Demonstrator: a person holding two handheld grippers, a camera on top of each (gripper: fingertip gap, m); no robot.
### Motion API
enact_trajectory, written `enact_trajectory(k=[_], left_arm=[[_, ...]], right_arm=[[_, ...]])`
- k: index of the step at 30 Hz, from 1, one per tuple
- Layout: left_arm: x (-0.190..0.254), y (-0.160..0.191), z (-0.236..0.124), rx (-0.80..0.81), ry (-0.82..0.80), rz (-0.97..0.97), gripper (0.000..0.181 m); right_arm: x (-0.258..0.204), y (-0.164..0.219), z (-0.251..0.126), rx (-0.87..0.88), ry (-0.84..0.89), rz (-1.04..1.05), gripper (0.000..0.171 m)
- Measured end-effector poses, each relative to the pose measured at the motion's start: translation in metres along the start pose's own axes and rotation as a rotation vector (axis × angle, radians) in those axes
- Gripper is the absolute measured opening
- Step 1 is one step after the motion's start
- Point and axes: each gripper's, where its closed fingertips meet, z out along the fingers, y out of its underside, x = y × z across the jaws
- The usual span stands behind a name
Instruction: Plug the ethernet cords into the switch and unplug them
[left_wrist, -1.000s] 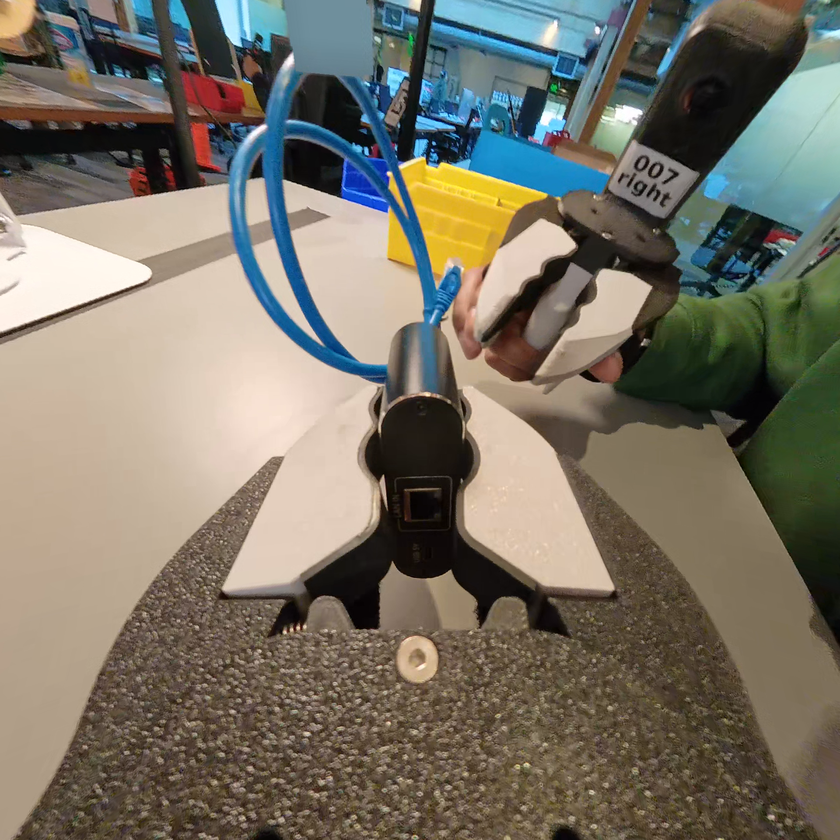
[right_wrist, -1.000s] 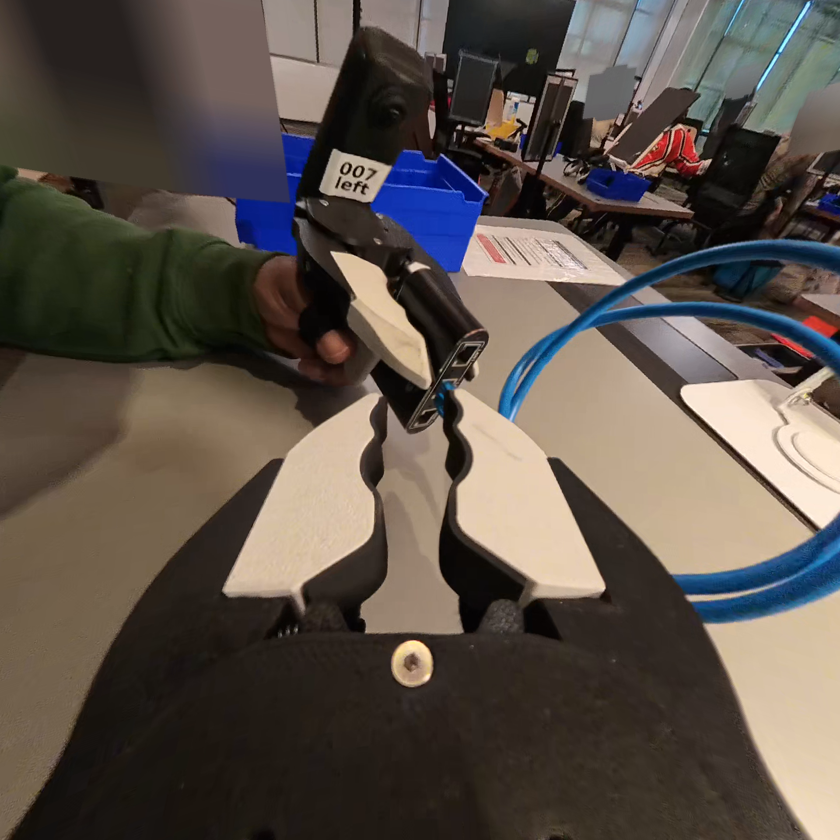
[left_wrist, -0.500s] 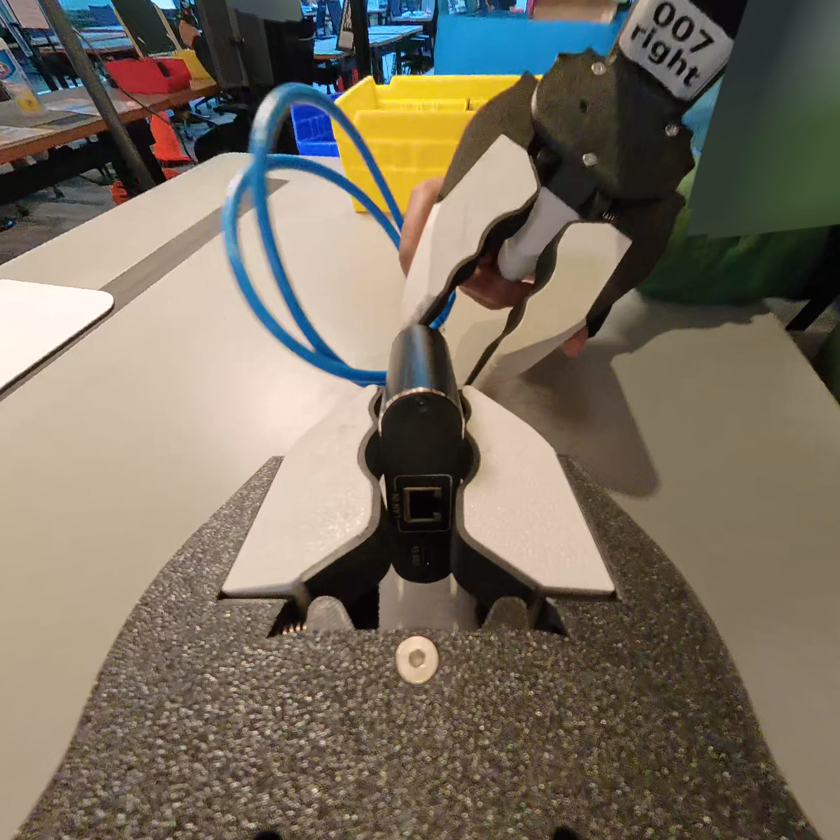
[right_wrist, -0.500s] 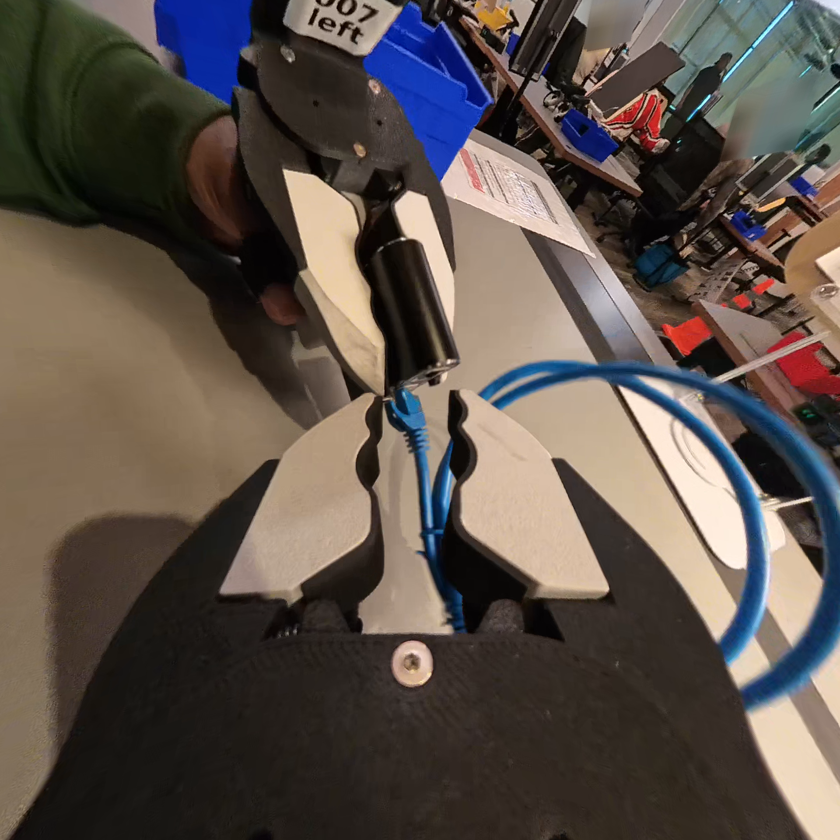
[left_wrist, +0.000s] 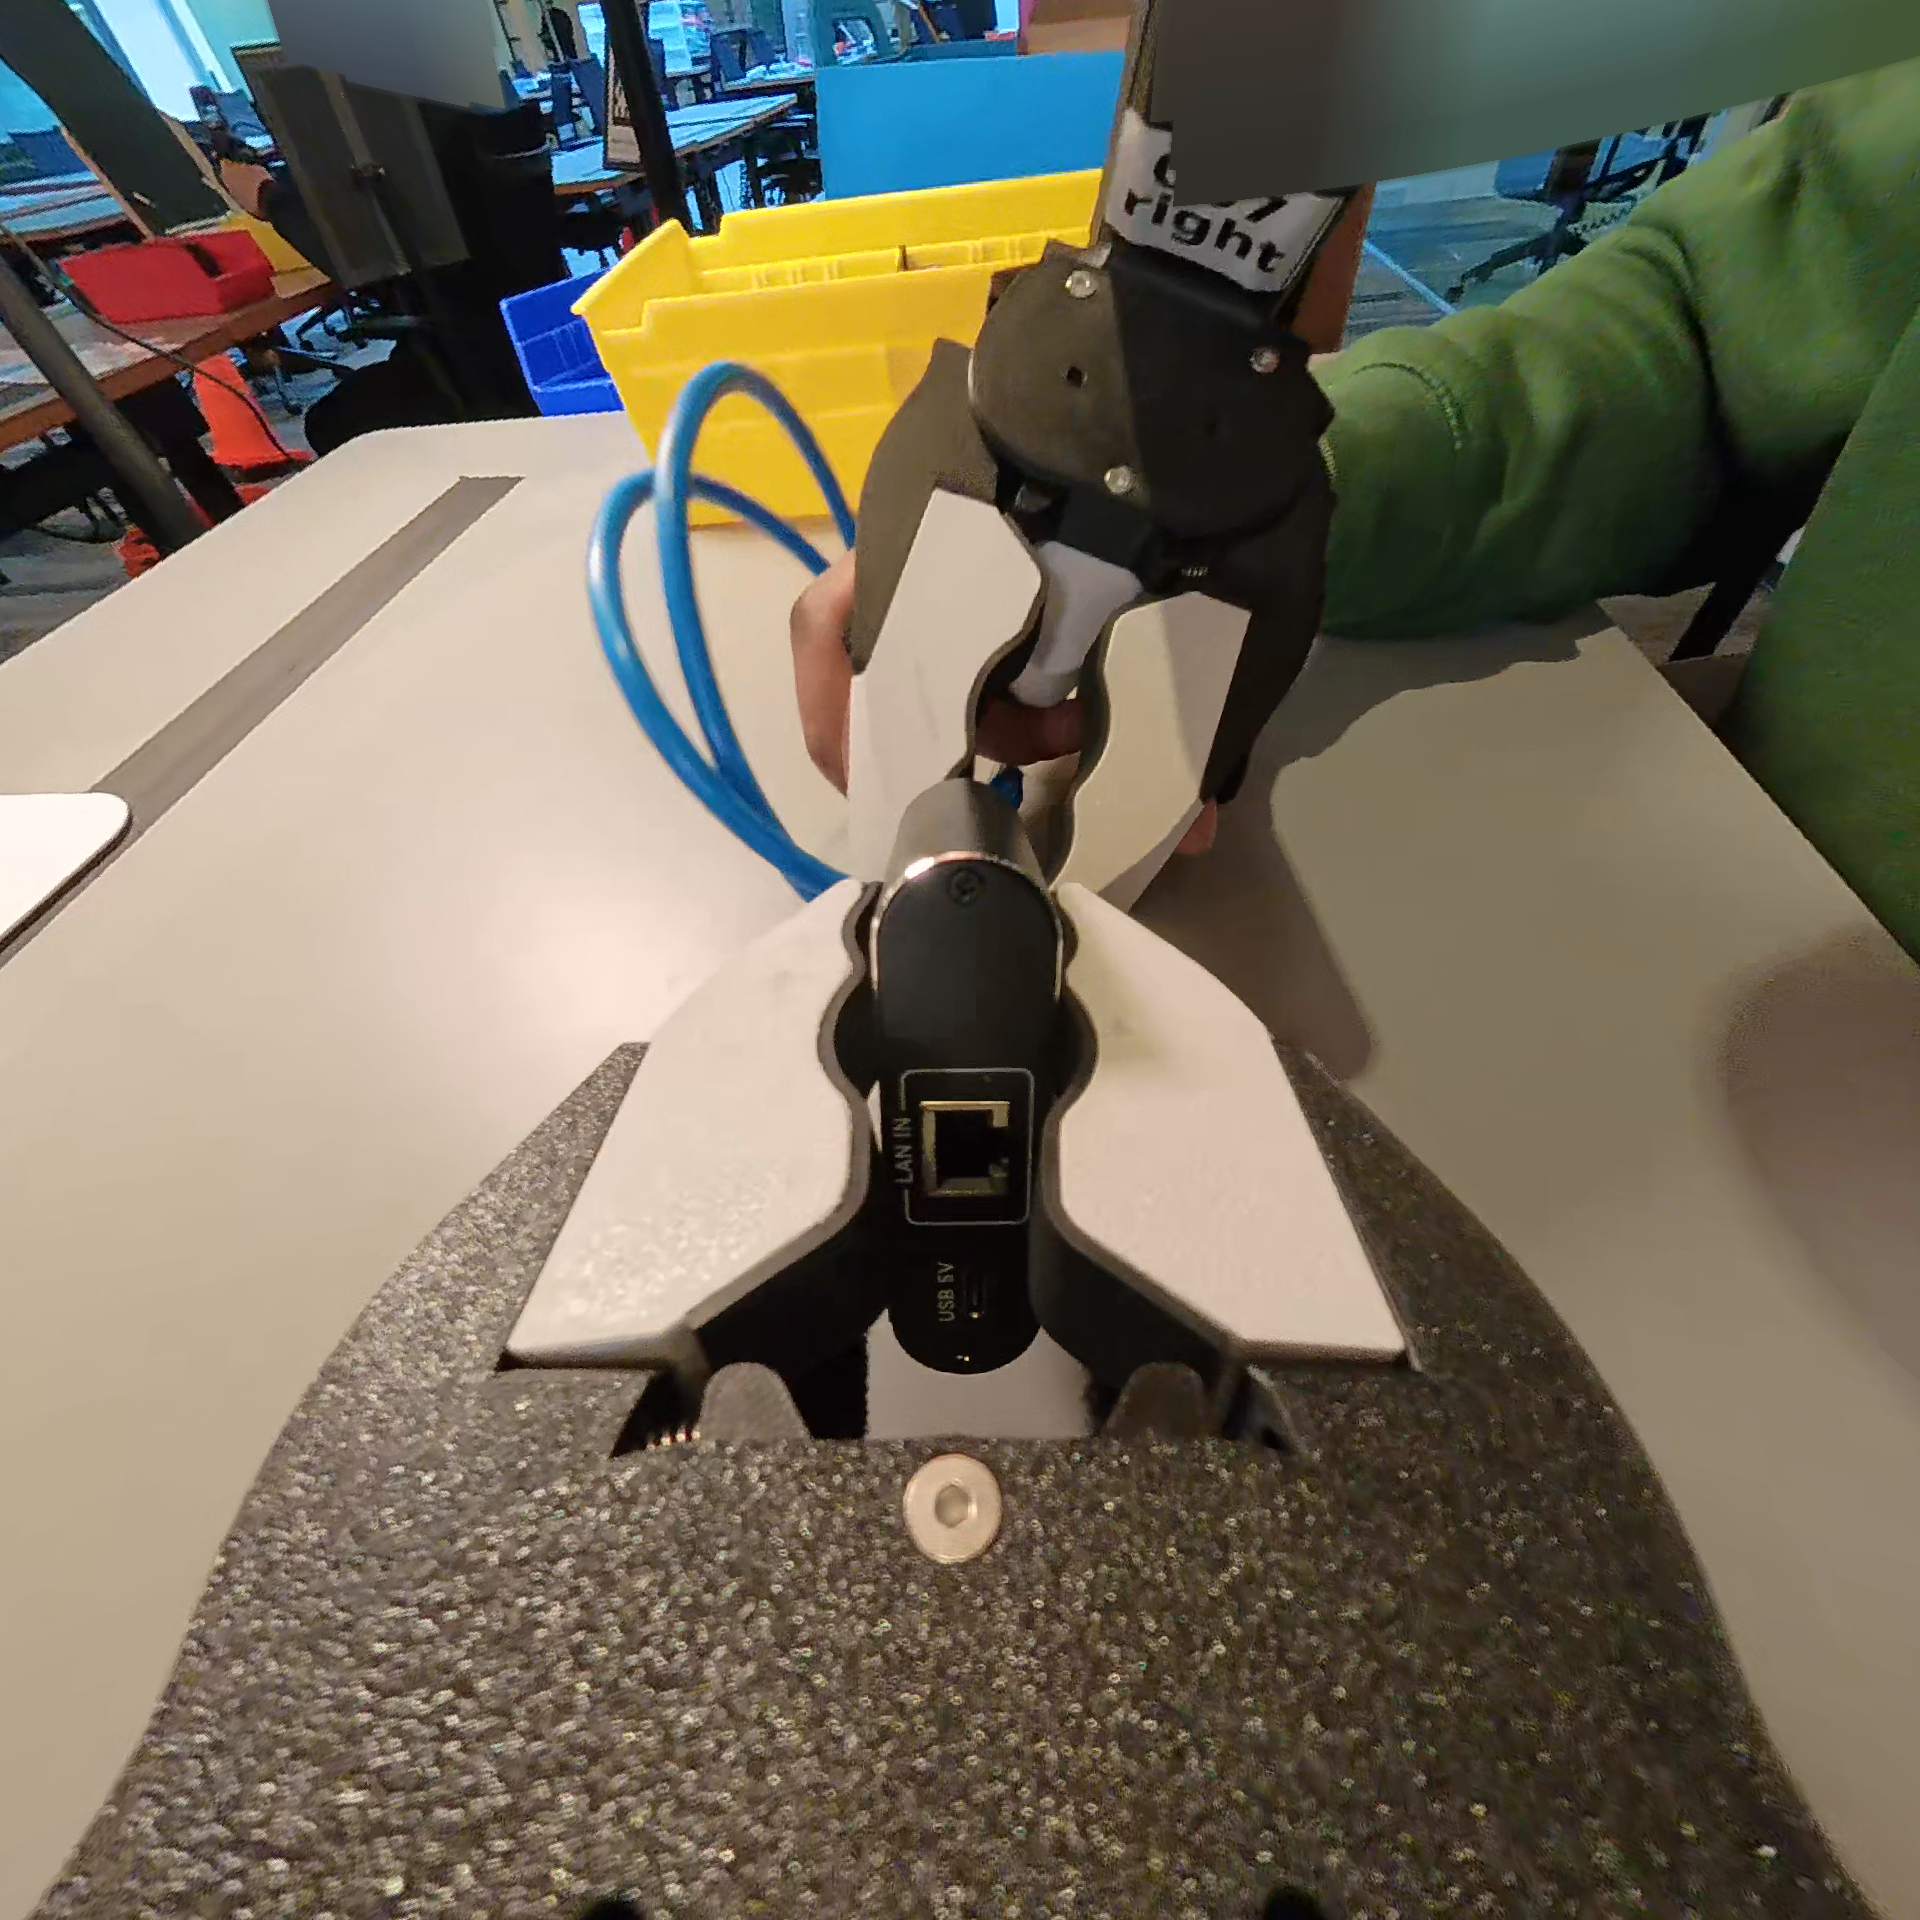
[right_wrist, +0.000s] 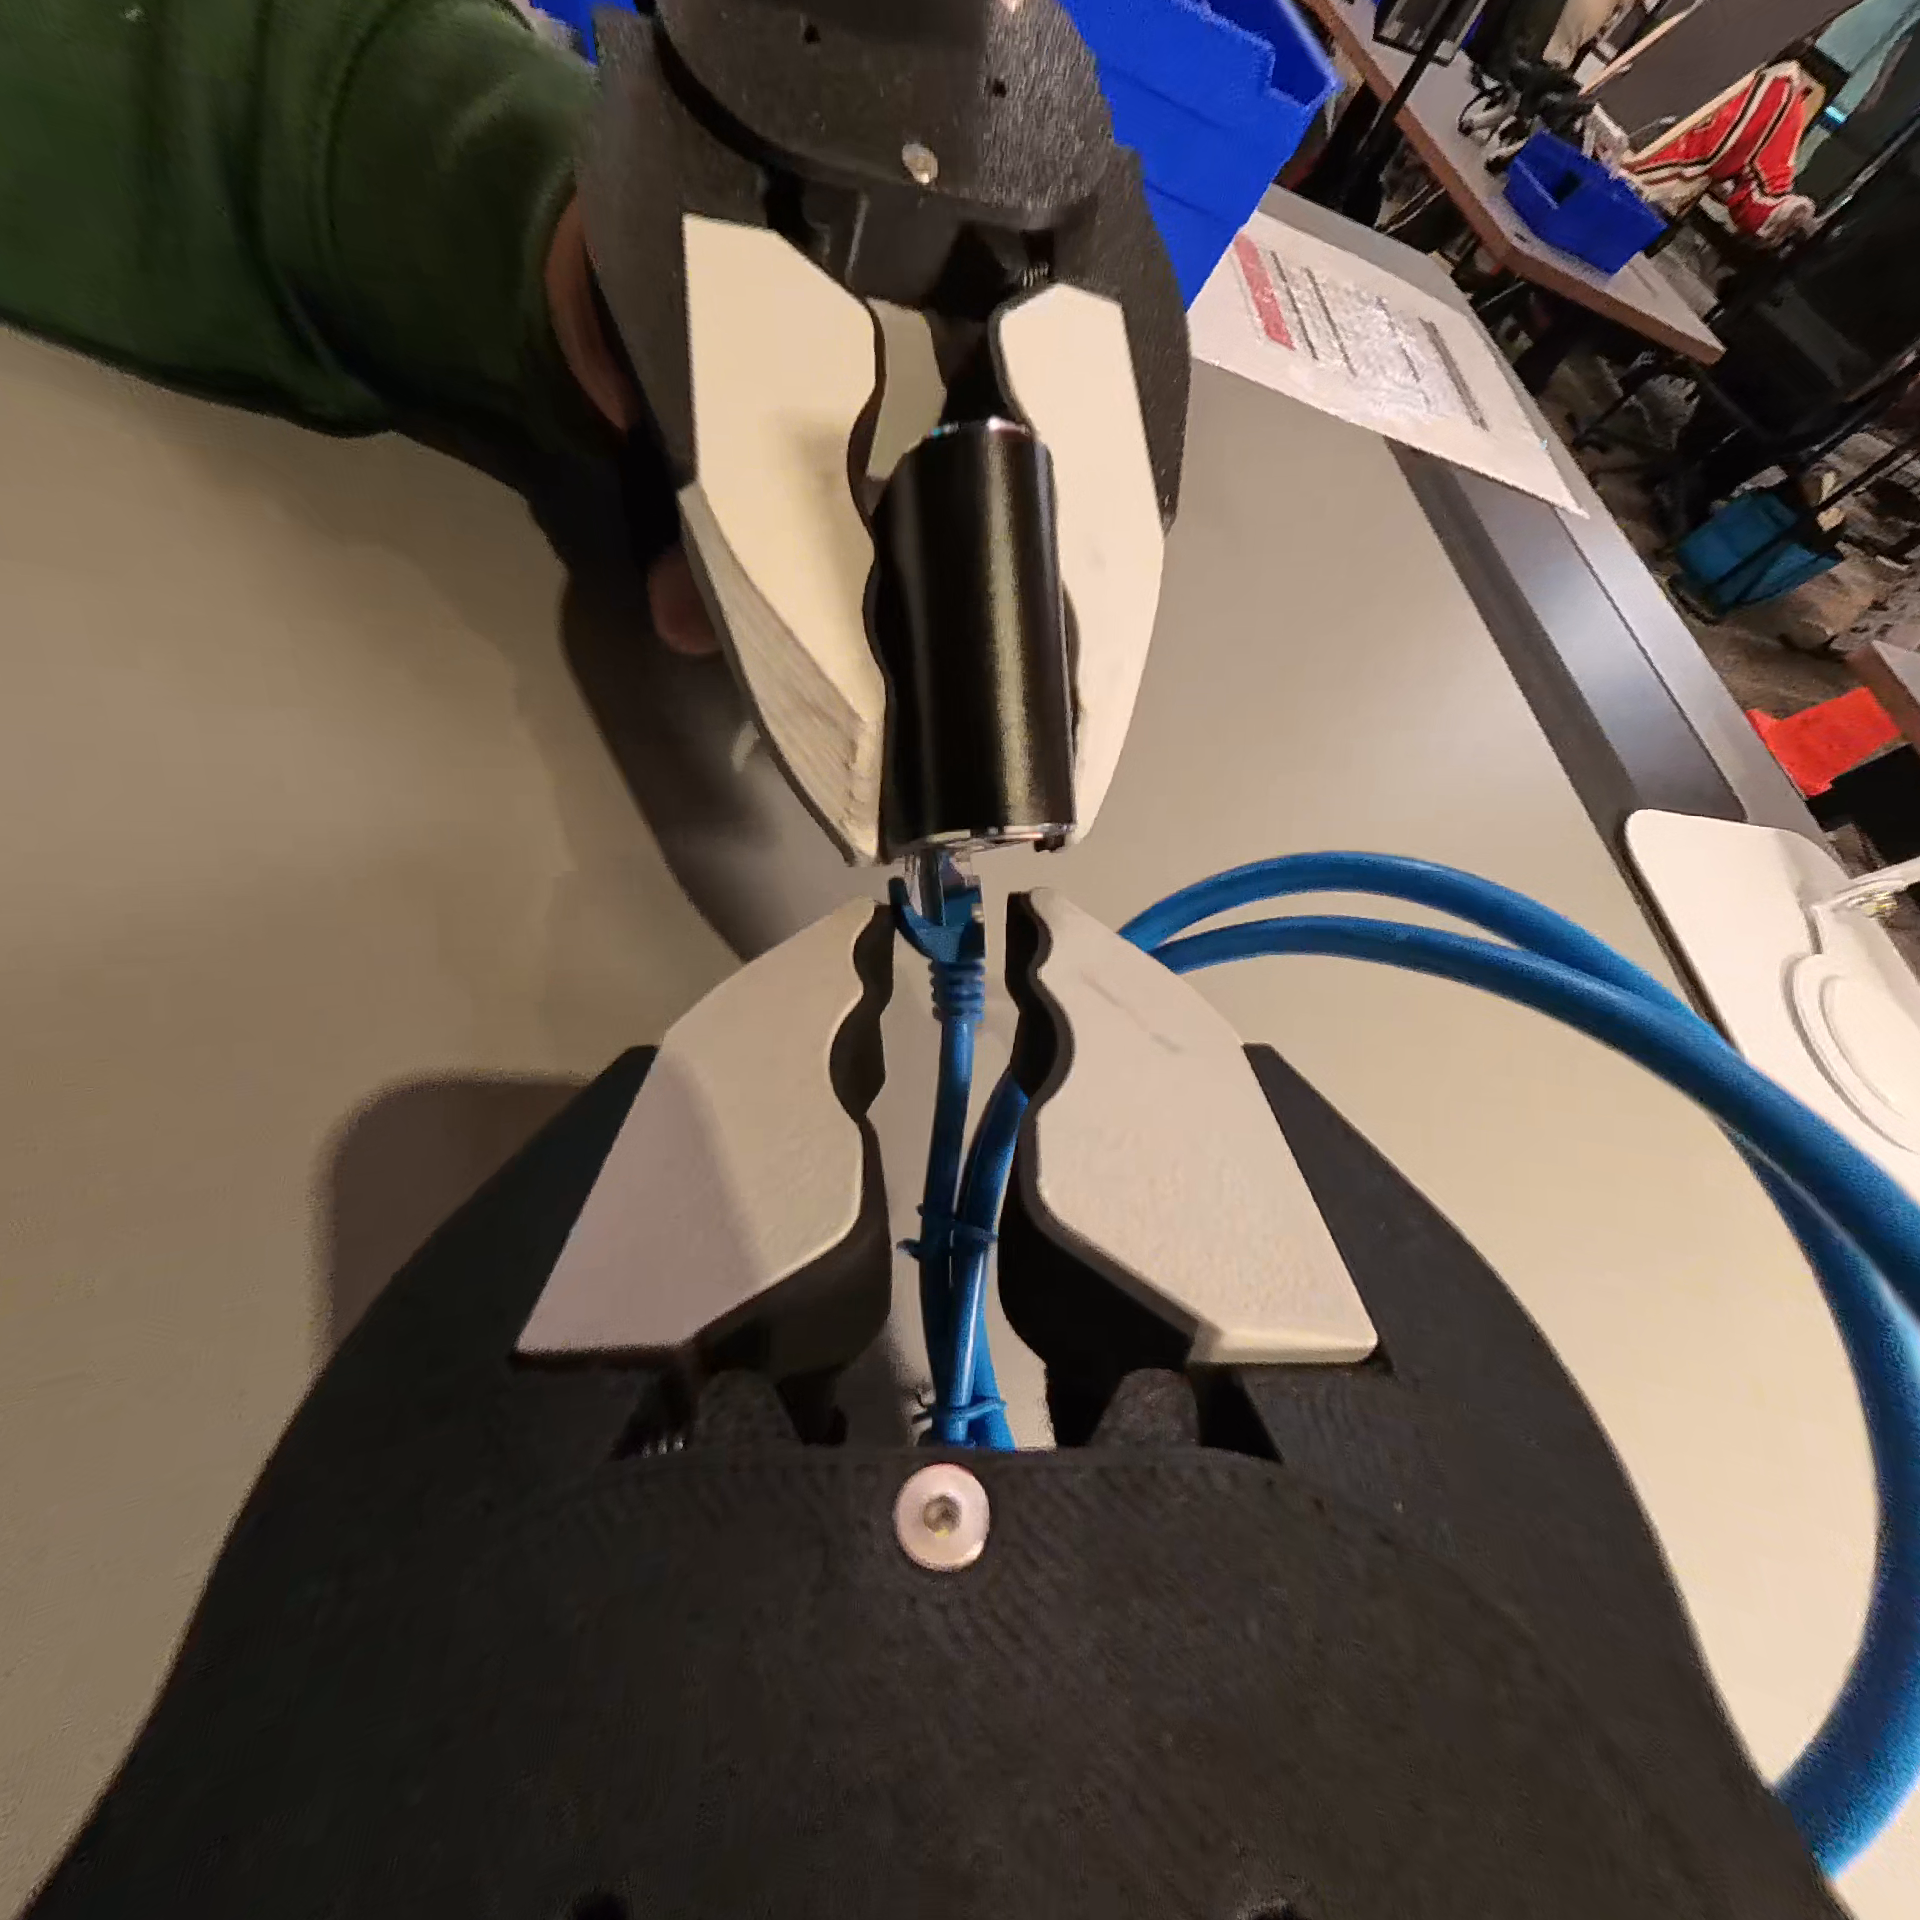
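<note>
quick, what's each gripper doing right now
Left gripper: shut on the black switch.
Right gripper: nearly closed around the blue ethernet cord, plug at the switch's end; firm grip cannot be told.

Grey table bearing yellow bin

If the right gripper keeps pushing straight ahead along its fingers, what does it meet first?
Most likely the near end of the black switch, held in the left gripper. The right gripper has the blue ethernet cord between its fingers, and the cord's plug is already at that end face; how deep it sits is unclear.
</note>
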Motion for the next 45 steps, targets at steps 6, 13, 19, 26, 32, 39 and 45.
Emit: enact_trajectory(k=[6,13,19,26,32,39,45], left_arm=[[0.003,0.001,0.002,-0.012,0.010,0.026,0.029],[-0.003,0.026,0.003,-0.164,-0.051,0.144,0.029],[0.000,0.031,0.005,-0.202,-0.047,0.171,0.028],[-0.002,0.033,0.006,-0.214,-0.052,0.165,0.029],[0.000,0.034,0.005,-0.220,-0.039,0.175,0.028],[0.001,0.043,0.004,-0.276,-0.004,0.146,0.029],[0.002,0.050,0.003,-0.323,0.008,0.124,0.028]], right_arm=[[-0.005,0.004,0.004,0.000,-0.023,-0.002,0.017],[-0.006,0.015,0.007,-0.070,-0.032,-0.007,0.016],[-0.008,0.017,0.007,-0.089,-0.050,-0.005,0.016],[-0.006,0.018,0.007,-0.092,-0.034,-0.020,0.016],[-0.008,0.018,0.007,-0.093,-0.045,-0.028,0.016],[-0.011,0.019,0.005,-0.077,-0.091,-0.004,0.016],[-0.012,0.020,0.007,-0.096,-0.111,0.012,0.015]])
